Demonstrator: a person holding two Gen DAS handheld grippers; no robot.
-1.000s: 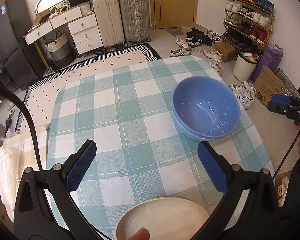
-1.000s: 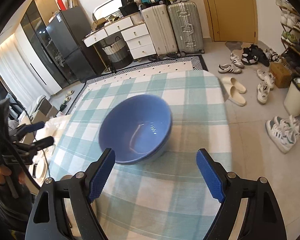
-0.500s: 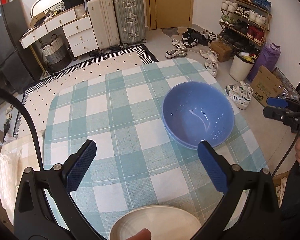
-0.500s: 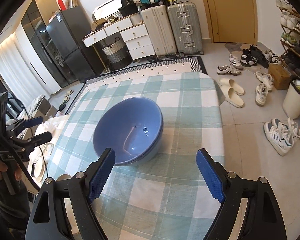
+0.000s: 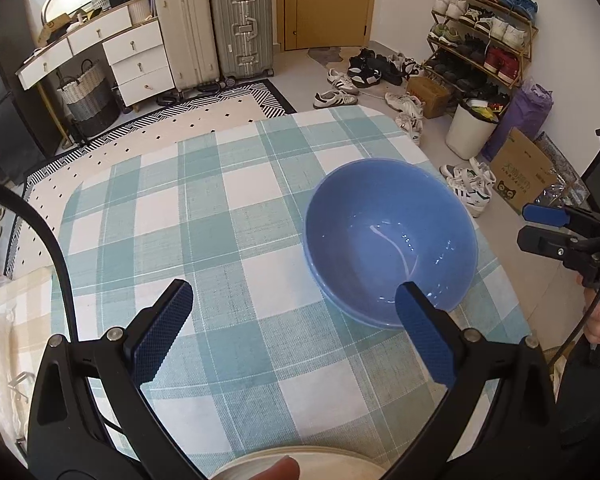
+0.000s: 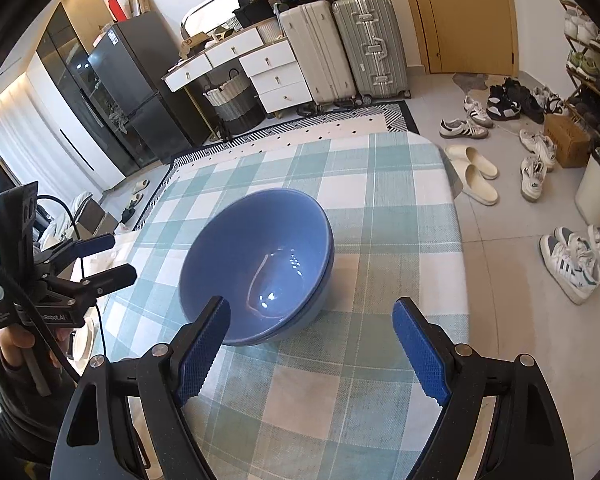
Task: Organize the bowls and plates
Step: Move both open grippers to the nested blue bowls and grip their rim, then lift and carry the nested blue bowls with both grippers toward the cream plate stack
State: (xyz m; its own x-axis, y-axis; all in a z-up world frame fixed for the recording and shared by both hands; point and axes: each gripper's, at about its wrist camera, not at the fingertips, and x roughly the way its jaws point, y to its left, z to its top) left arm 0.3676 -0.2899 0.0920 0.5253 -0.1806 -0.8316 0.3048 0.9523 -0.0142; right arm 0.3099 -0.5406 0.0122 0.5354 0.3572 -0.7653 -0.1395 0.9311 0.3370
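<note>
Right now your left gripper (image 5: 294, 334) is spread wide with nothing between its blue pads, hanging over the checked tablecloth (image 5: 204, 216). Your right gripper (image 6: 312, 350) is spread just as wide and grips nothing. The blue bowls (image 6: 258, 264), two nested, sit on the cloth toward the right side of the table, just beyond the right gripper's left pad. A cream plate (image 5: 300, 466) lies at the near edge below your left gripper, with a fingertip (image 5: 278, 470) over it.

bowl (image 5: 388, 236): glossy blue glaze | tablecloth (image 5: 204, 240): woven matt cloth | fingers (image 6: 204, 348): textured blue pads
</note>
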